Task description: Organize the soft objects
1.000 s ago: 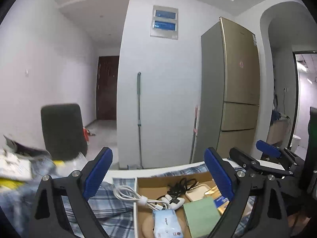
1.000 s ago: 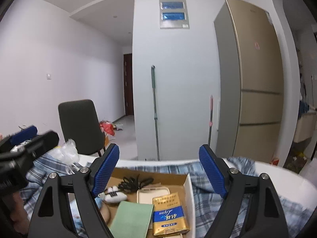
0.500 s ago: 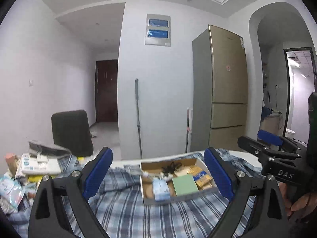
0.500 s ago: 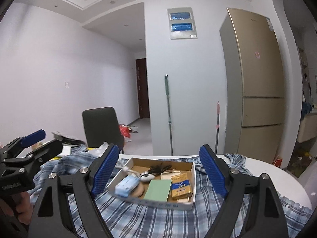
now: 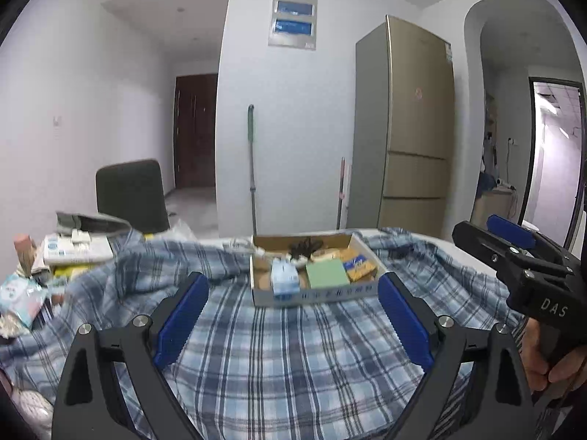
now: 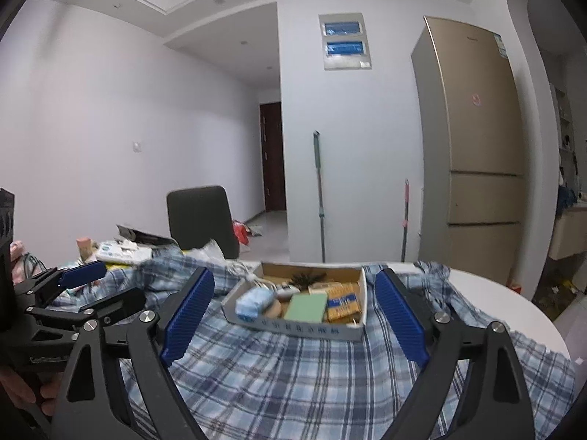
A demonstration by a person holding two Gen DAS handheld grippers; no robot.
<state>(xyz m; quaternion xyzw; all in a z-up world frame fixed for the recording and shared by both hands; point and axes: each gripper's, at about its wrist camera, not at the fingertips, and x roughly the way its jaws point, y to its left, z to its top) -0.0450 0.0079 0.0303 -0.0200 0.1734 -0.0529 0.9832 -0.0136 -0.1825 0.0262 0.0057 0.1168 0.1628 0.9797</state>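
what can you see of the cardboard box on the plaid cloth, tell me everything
The cardboard box is a shallow open tray, brown inside, with a pale front wall bearing blurred print. It sits flat on the blue plaid cloth, ahead of both open grippers, untouched by either. Inside lie a light blue tissue pack, a green pad, a yellow packet and a black cord bundle at the back; a white cable trails over its left rim.
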